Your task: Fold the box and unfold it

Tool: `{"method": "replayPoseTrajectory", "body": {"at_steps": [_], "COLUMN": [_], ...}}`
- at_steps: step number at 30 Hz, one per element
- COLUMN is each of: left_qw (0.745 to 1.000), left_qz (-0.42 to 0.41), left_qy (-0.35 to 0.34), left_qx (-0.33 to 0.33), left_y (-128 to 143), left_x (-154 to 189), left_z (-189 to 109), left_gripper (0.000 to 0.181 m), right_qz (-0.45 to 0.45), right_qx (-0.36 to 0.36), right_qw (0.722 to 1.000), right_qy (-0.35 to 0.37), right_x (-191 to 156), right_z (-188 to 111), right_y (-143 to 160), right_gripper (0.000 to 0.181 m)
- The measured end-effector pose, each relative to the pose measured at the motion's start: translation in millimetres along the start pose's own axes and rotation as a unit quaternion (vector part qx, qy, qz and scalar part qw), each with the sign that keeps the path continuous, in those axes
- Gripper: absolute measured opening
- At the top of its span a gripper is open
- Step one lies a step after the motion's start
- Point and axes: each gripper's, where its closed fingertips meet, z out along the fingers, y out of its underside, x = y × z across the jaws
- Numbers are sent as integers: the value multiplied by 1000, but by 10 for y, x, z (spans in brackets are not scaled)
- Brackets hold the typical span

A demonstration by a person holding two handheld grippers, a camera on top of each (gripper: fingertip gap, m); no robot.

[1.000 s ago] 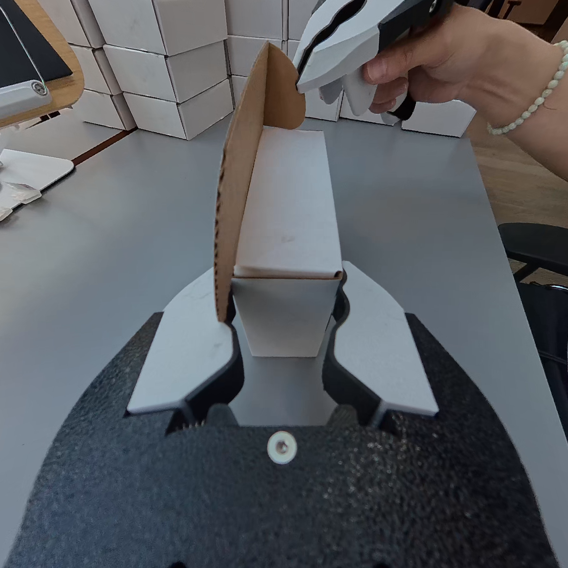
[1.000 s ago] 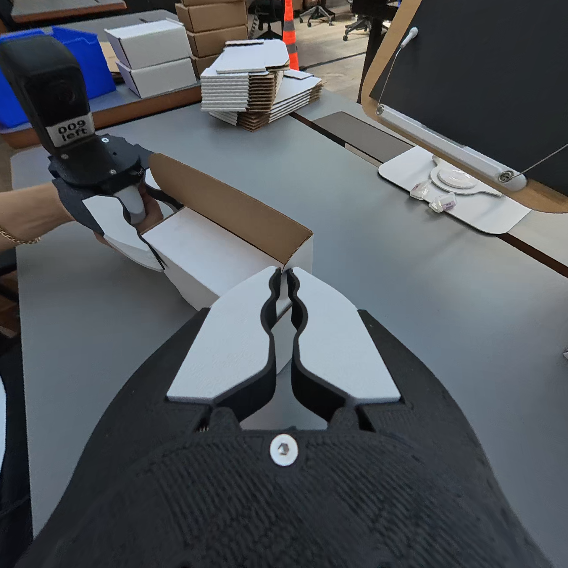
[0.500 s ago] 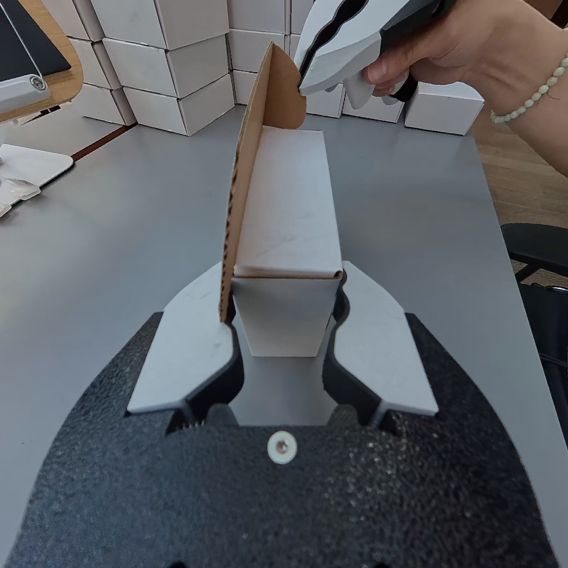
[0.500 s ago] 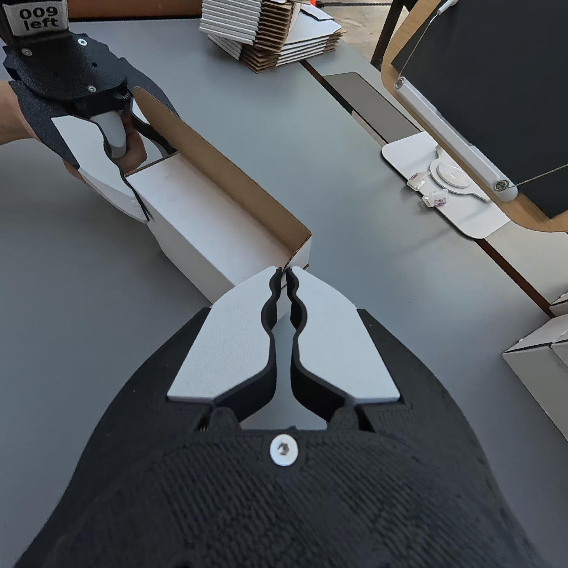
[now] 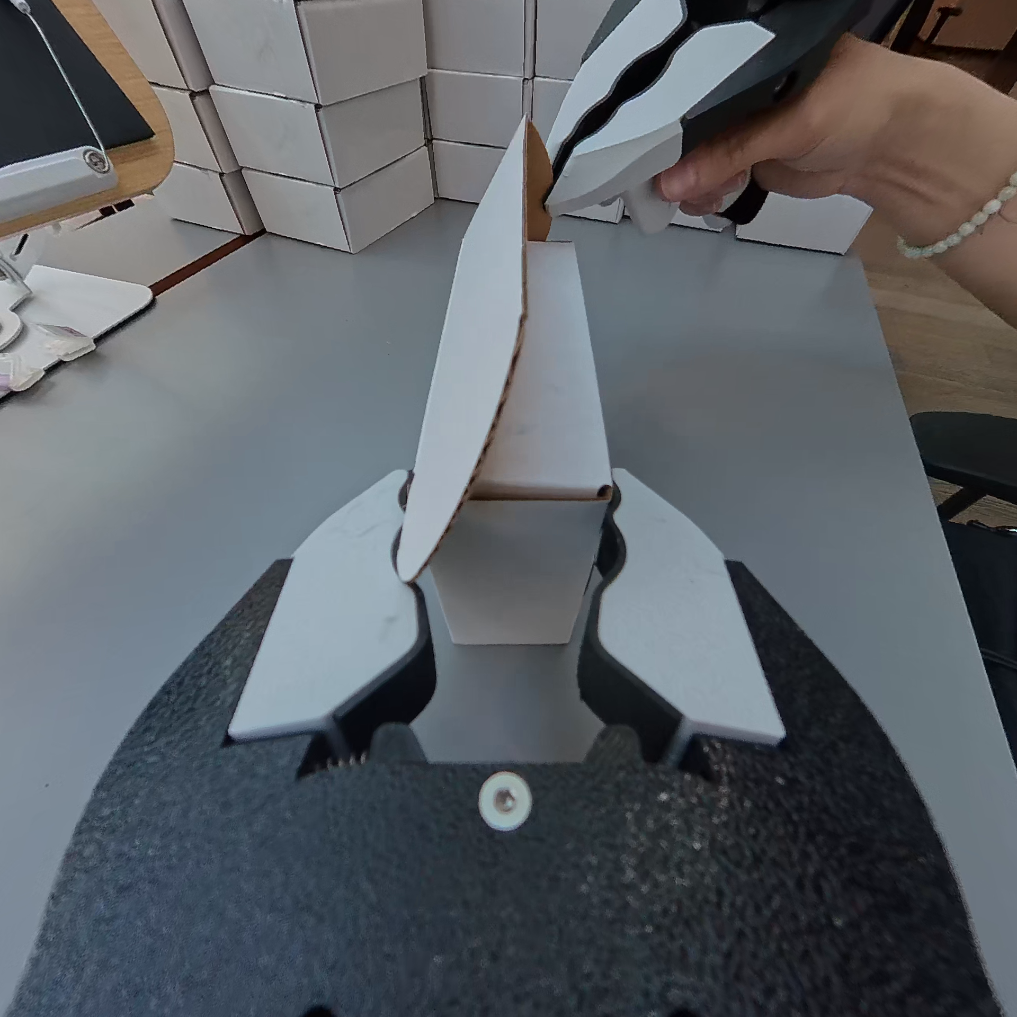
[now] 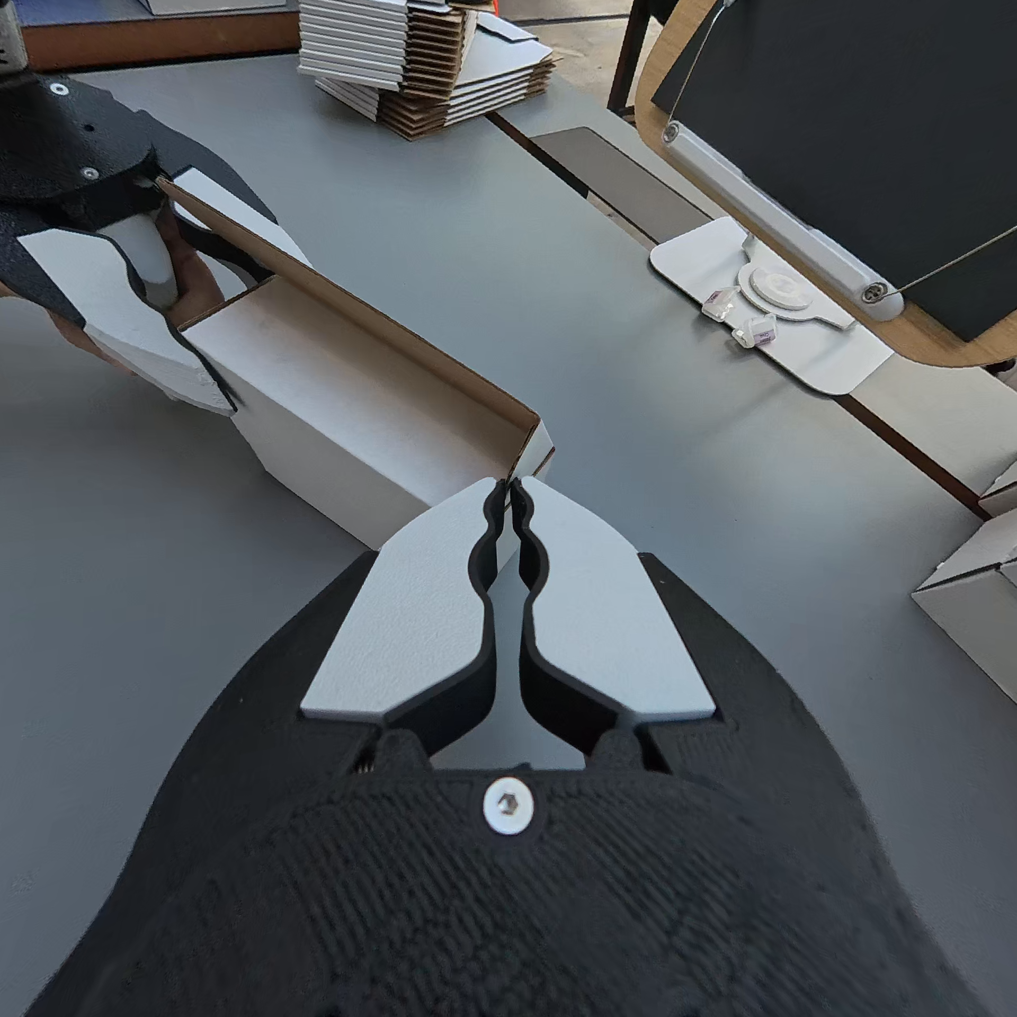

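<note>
White cardboard box (image 5: 545,385) sits long on the grey table (image 5: 220,413), near end between the left gripper (image 5: 509,528) fingers, which stand wide and press both its sides. Long flap (image 5: 473,385) stands nearly upright along the box's left edge, brown inside. At the far end the right gripper (image 6: 507,487) has its fingers narrowed, pinching the flap's far corner. Beyond, stacked white boxes (image 5: 330,126) against the table's back edge; flat cardboard stack (image 6: 424,60) far off in the right wrist view.
</note>
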Motion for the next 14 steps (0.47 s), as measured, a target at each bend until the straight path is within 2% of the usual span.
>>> {"method": "replayPoseTrajectory", "body": {"at_steps": [5, 10, 14], "left_qw": [998, 986, 979], "left_qz": [58, 137, 168], "left_qy": [-31, -89, -112], "left_qx": [1, 15, 24], "left_y": [-17, -183, -270], "left_x": [31, 77, 127], "left_z": [-167, -536, -709], "left_gripper": [66, 65, 45], "right_qz": [1, 0, 2], "right_qx": [-7, -12, -11], "right_qw": [1000, 1000, 1000], "right_qy": [12, 19, 17], "right_x": [-32, -34, -45], "right_z": [89, 133, 148], "right_y": [-53, -81, -90], "right_gripper": [2, 2, 2]}}
